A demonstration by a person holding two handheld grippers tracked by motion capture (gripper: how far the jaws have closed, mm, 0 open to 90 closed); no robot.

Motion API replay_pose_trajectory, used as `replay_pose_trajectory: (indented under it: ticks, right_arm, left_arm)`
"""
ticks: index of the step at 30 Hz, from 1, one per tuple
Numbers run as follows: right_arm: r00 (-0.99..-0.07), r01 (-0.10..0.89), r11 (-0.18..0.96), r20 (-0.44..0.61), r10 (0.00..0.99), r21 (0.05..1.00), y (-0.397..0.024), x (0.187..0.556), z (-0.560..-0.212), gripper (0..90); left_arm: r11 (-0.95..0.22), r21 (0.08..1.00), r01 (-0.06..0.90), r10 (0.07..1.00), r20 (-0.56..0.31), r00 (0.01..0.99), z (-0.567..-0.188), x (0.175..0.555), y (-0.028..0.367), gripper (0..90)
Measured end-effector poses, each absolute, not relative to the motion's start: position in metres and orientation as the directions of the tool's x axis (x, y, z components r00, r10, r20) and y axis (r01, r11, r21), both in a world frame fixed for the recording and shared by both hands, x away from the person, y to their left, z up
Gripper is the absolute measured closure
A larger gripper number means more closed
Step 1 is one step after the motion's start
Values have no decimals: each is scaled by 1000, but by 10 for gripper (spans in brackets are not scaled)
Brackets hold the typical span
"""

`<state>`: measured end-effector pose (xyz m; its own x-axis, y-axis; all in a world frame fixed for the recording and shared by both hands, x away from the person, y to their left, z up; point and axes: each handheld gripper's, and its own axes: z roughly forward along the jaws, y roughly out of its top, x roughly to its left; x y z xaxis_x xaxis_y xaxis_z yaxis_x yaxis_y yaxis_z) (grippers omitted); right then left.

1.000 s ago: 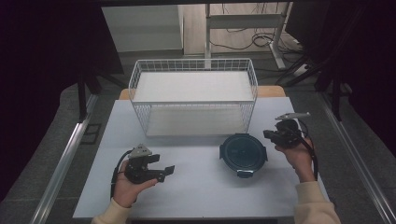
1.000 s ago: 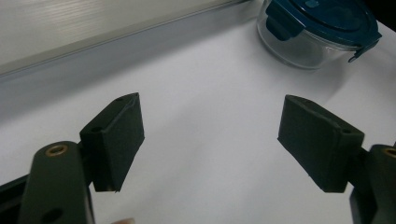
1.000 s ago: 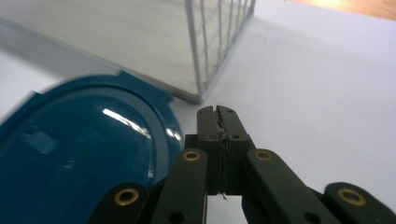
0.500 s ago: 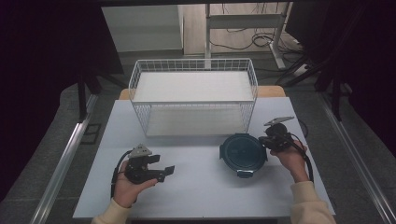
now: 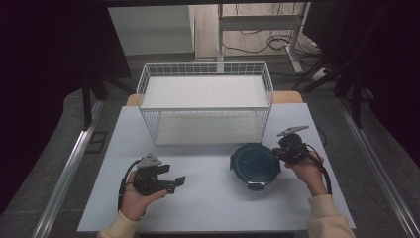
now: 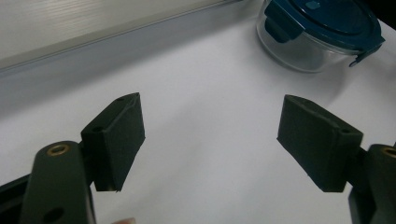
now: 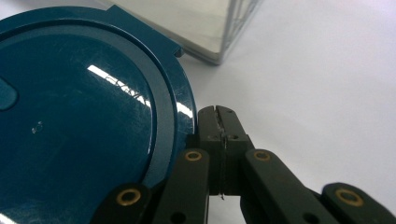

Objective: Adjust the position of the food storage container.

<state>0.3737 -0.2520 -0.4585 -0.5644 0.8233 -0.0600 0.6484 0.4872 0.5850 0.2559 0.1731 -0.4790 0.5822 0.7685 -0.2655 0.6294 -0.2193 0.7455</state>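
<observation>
The right gripper (image 5: 283, 151) has been brought down beside the lidded glass container (image 5: 254, 163) on the worktop (image 5: 208, 203), its jaws pressed together at the lid's right edge, probably to work a clasp. The left gripper (image 5: 174, 182) is held half open, empty.

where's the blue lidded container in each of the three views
High view: the container sits right of centre on the white table, in front of the wire basket, next to the right gripper.
Left gripper view: top right corner, glass wall visible under the lid.
Right gripper view: its lid covers the left half, beside the shut jaws.
Shared landmark: the white table.
</observation>
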Motion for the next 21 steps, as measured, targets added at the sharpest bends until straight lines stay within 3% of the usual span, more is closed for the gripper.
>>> replay_pose_trajectory:
  ticks: [21]
  right_arm:
    - [-642, 627, 527, -2, 766, 573, -213, 361, -460, 900]
  left_arm:
    - [-225, 741, 632, 770, -262, 582, -479, 256, 172, 229]
